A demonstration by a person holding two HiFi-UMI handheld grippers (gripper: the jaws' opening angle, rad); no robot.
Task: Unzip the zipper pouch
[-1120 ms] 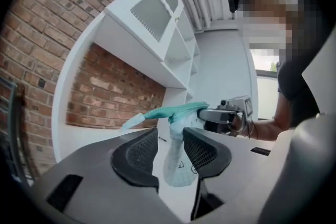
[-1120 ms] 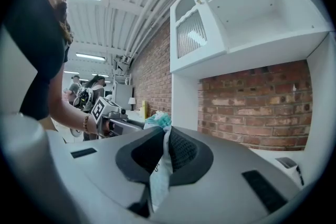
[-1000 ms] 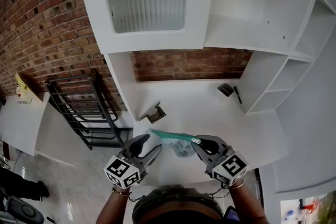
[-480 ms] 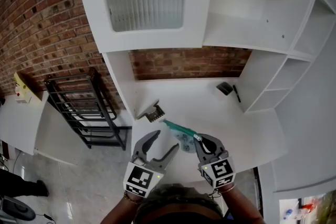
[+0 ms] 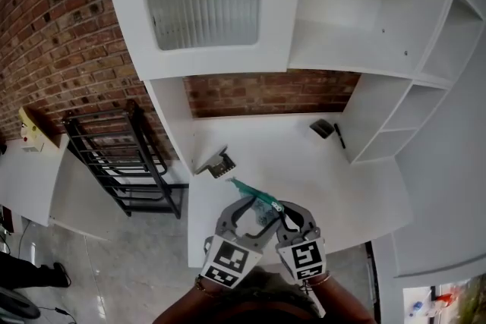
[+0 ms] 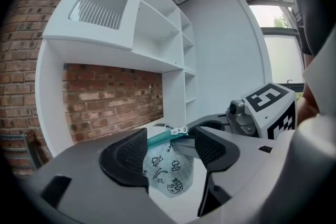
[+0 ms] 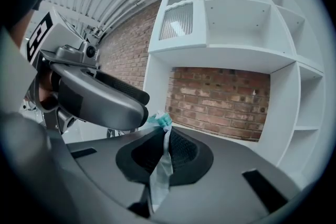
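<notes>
The pouch [image 5: 260, 206] is pale fabric printed with small dark drawings and has a teal zipper [image 6: 157, 138]. Its silver pull [image 6: 179, 130] sits near the right end. My right gripper [image 5: 285, 213] is shut on that end, and the fabric [image 7: 160, 165] hangs pinched between its pads. My left gripper [image 5: 250, 215] is close beside it. Its jaws have just been opening and now stand open. In the left gripper view the pouch [image 6: 169, 168] hangs in the gap of the left gripper [image 6: 170, 152], and neither pad presses on it. One left finger [image 7: 100, 99] shows in the right gripper view.
Both grippers hover over the front of a white desk [image 5: 319, 163] set in a shelf unit against a brick wall. A small dark object [image 5: 222, 165] lies at the desk's left, another [image 5: 325, 128] at the back right. A black metal rack [image 5: 114, 155] stands left of the desk.
The left gripper let go of the pouch's left end, opened and swung right to sit beside the right gripper. The pouch, once stretched between both, now hangs from the right gripper.
</notes>
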